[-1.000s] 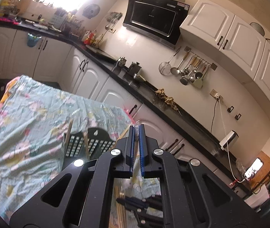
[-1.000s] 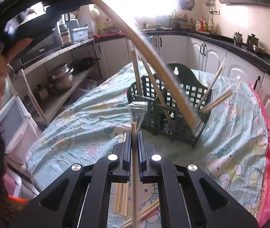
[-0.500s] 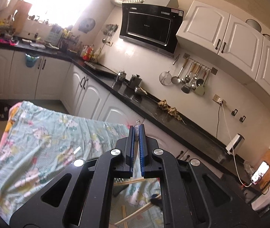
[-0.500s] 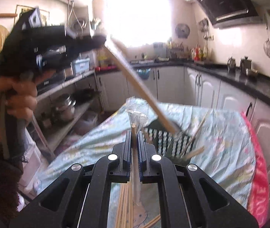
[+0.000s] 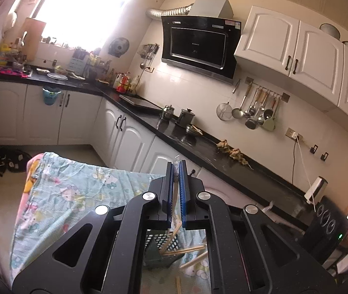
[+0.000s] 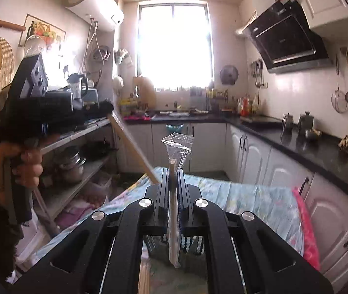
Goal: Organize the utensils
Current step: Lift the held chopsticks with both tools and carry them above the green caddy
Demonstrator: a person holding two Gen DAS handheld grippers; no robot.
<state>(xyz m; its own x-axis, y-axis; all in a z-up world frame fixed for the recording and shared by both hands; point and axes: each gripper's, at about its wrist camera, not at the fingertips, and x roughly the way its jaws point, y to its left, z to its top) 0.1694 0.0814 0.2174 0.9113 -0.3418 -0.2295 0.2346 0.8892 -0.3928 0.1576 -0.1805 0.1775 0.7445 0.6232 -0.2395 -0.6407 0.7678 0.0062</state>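
My right gripper [image 6: 173,174] is shut on a wooden chopstick [image 6: 172,203] in a clear plastic sleeve [image 6: 177,144], whose crumpled end sticks up past the fingertips. At the left of the right wrist view, a hand [image 6: 24,164] holds my left gripper [image 6: 105,109], shut on a long chopstick [image 6: 134,148] that slants down to the right. In the left wrist view, the left gripper [image 5: 176,169] has its jaws together with a scrap of plastic showing at the tips. The dark slotted basket [image 5: 159,247] [image 6: 154,242] with chopsticks in it sits low, seen through each gripper's frame.
The table carries a pale green cartoon cloth [image 5: 76,196] [image 6: 259,201] with loose chopsticks [image 5: 193,259] near the basket. White cabinets and a black counter [image 5: 198,144] run along the right. Open metal shelves with pots [image 6: 76,161] stand at the left.
Both grippers have risen and tipped up, each still gripping its chopstick. The basket and table have slid down toward the bottom of both views, and more of the kitchen walls shows.
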